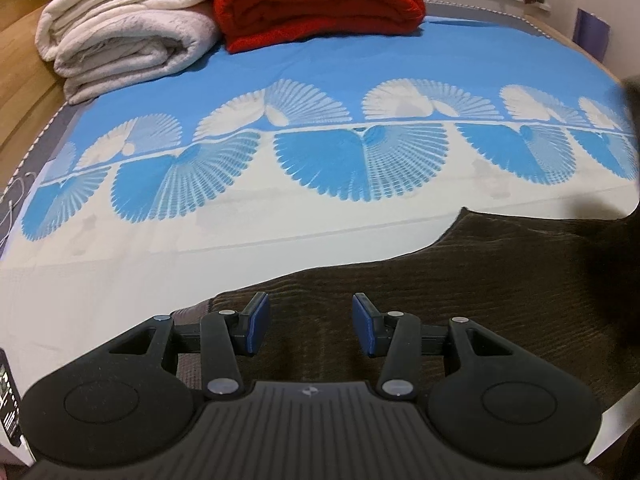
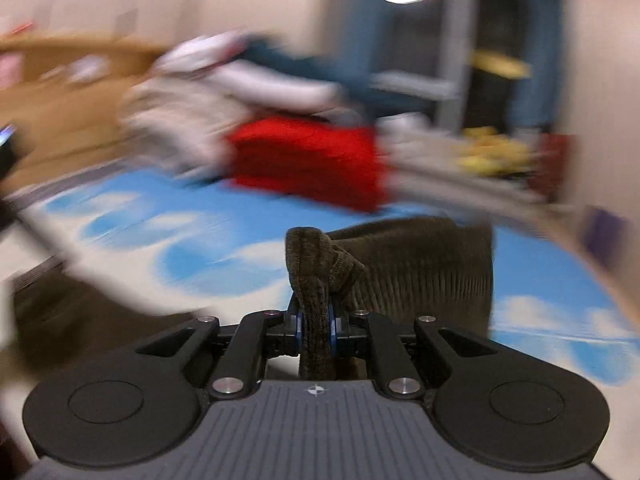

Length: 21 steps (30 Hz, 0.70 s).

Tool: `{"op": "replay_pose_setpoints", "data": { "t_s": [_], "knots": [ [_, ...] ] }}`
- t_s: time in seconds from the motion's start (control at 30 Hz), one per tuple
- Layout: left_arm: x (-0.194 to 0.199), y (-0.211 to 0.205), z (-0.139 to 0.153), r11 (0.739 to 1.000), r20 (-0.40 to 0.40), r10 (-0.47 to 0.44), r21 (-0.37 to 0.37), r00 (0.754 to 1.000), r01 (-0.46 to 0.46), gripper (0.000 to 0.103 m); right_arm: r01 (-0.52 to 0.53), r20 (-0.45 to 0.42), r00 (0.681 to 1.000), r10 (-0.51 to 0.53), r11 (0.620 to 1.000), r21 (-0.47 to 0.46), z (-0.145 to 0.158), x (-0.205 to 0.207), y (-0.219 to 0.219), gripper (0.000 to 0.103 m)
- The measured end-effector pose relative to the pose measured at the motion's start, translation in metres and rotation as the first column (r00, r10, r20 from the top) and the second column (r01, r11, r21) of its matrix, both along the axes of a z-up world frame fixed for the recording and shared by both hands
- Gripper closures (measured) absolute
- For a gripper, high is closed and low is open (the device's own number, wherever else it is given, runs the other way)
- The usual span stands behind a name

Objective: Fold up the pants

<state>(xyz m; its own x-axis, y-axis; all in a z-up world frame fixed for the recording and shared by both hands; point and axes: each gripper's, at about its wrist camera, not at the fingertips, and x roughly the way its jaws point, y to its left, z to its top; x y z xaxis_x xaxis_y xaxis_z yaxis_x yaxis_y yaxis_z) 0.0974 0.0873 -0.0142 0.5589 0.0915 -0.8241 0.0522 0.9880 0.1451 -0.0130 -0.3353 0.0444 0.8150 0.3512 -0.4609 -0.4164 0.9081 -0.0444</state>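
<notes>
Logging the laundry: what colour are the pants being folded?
Dark brown, ribbed like corduroy; the pants show best in the left wrist view.

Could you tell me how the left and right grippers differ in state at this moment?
The left gripper is open with nothing between its blue pads, hovering over flat brown pants; the right gripper is shut on a bunched fold of the pants, lifted above the bed. The left view is sharp, the right view motion-blurred. Both share the same black build.
</notes>
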Motion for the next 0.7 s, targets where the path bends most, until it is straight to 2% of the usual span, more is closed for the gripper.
{"op": "replay_pose_setpoints", "data": {
  "t_s": [0.03, 0.07, 0.13, 0.17, 0.2, 0.23, 0.27, 0.3, 0.33, 0.4, 0.47, 0.5, 0.57, 0.63, 0.67, 0.7],
  "knots": [
    [0.000, 0.003, 0.000, 1.000, -0.002, 0.009, -0.001, 1.000, -0.009, 0.053, -0.080, -0.063, 0.995, 0.079, 0.997, -0.014, -0.013, -0.001, 0.024, 0.086],
    [0.000, 0.006, 0.000, 1.000, -0.005, 0.015, -0.001, 1.000, -0.015, 0.053, -0.175, -0.145, 0.975, 0.167, 0.984, -0.043, -0.030, -0.002, 0.048, 0.084],
    [-0.001, 0.010, 0.000, 1.000, -0.006, 0.027, -0.004, 1.000, -0.027, 0.053, -0.351, -0.306, 0.900, 0.310, 0.933, -0.086, -0.062, -0.010, 0.084, 0.081],
    [-0.001, 0.011, 0.000, 1.000, -0.006, 0.030, -0.007, 1.000, -0.030, 0.053, -0.441, -0.379, 0.845, 0.378, 0.893, -0.093, -0.076, -0.016, 0.097, 0.081],
    [-0.001, 0.012, 0.000, 0.999, -0.007, 0.032, -0.009, 0.999, -0.032, 0.053, -0.508, -0.415, 0.804, 0.426, 0.854, -0.108, -0.084, -0.023, 0.106, 0.081],
    [-0.001, 0.012, 0.000, 0.999, -0.007, 0.031, -0.009, 0.999, -0.031, 0.053, -0.562, -0.419, 0.779, 0.467, 0.816, -0.135, -0.086, -0.032, 0.111, 0.081],
    [-0.001, 0.012, 0.000, 1.000, -0.005, 0.027, -0.007, 1.000, -0.027, 0.053, -0.581, -0.402, 0.775, 0.487, 0.800, -0.151, -0.083, -0.036, 0.113, 0.079],
    [-0.001, 0.011, 0.000, 1.000, -0.004, 0.026, -0.004, 1.000, -0.026, 0.053, -0.578, -0.379, 0.783, 0.493, 0.803, -0.149, -0.077, -0.036, 0.111, 0.072],
    [0.000, 0.010, 0.000, 1.000, -0.005, 0.025, -0.002, 1.000, -0.025, 0.053, -0.553, -0.362, 0.799, 0.480, 0.823, -0.128, -0.071, -0.033, 0.106, 0.062],
    [0.001, 0.008, -0.002, 1.000, -0.009, 0.022, 0.003, 1.000, -0.022, 0.053, -0.474, -0.337, 0.842, 0.420, 0.876, -0.092, -0.064, -0.023, 0.094, 0.052],
    [0.002, 0.005, -0.002, 1.000, -0.012, 0.015, 0.006, 1.000, -0.015, 0.053, -0.388, -0.335, 0.881, 0.336, 0.916, -0.102, -0.067, -0.010, 0.086, 0.051],
    [0.002, 0.004, -0.003, 1.000, -0.013, 0.011, 0.008, 1.000, -0.011, 0.053, -0.371, -0.352, 0.882, 0.313, 0.922, -0.109, -0.072, -0.006, 0.084, 0.051],
    [0.002, 0.001, -0.004, 1.000, -0.017, 0.002, 0.015, 1.000, -0.002, 0.053, -0.385, -0.398, 0.865, 0.306, 0.913, -0.136, -0.087, -0.003, 0.088, 0.051],
    [0.002, -0.001, -0.005, 1.000, -0.018, -0.001, 0.019, 1.000, 0.001, 0.053, -0.433, -0.424, 0.846, 0.324, 0.881, -0.190, -0.101, -0.010, 0.093, 0.051],
    [0.002, -0.001, -0.005, 1.000, -0.018, 0.000, 0.018, 1.000, 0.001, 0.053, -0.450, -0.413, 0.847, 0.335, 0.866, -0.221, -0.105, -0.012, 0.095, 0.052],
    [0.001, -0.001, -0.005, 1.000, -0.018, 0.001, 0.017, 1.000, -0.001, 0.053, -0.457, -0.398, 0.851, 0.343, 0.857, -0.239, -0.106, -0.014, 0.098, 0.059]
  ]
}}
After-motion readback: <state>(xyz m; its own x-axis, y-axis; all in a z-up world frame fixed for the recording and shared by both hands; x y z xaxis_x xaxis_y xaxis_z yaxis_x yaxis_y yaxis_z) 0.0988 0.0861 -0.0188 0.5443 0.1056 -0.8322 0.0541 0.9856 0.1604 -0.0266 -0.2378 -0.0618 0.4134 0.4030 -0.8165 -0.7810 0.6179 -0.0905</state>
